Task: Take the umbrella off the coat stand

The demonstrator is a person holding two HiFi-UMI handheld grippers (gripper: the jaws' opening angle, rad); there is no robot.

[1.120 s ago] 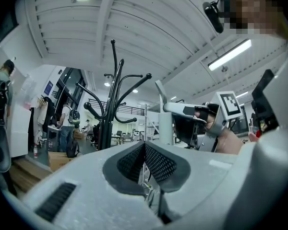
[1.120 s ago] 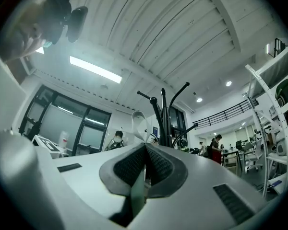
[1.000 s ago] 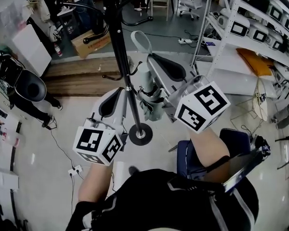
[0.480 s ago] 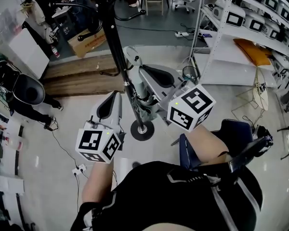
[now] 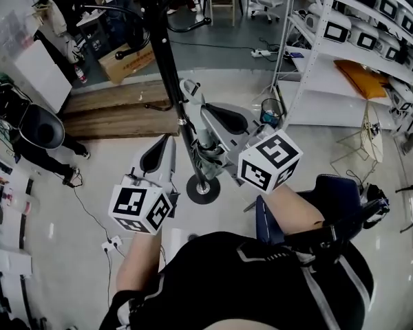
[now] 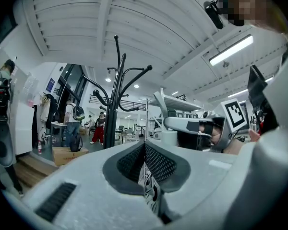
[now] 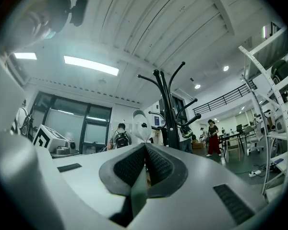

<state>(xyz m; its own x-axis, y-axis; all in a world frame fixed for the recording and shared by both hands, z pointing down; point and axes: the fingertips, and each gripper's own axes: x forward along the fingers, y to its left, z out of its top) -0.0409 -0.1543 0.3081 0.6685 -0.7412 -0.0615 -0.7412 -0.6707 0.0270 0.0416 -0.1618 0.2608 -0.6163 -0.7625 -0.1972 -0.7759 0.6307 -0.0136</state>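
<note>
The black coat stand rises from its round base on the floor just ahead of me. A folded pale green umbrella is upright right beside the pole, its looped handle free of the hooks. My right gripper is shut on the umbrella. In the right gripper view a pale strip is pinched between the pads, and the handle shows above them. My left gripper is shut and holds nothing, left of the pole. The left gripper view shows the stand and the held umbrella.
Metal shelving lines the right side. A blue chair stands at my right hip. A wooden platform and a cardboard box lie behind the stand. A person stands at the left, and a power strip lies on the floor.
My right gripper has drawn the umbrella a little lower and closer to the pole and to me. The left gripper has hardly moved.
</note>
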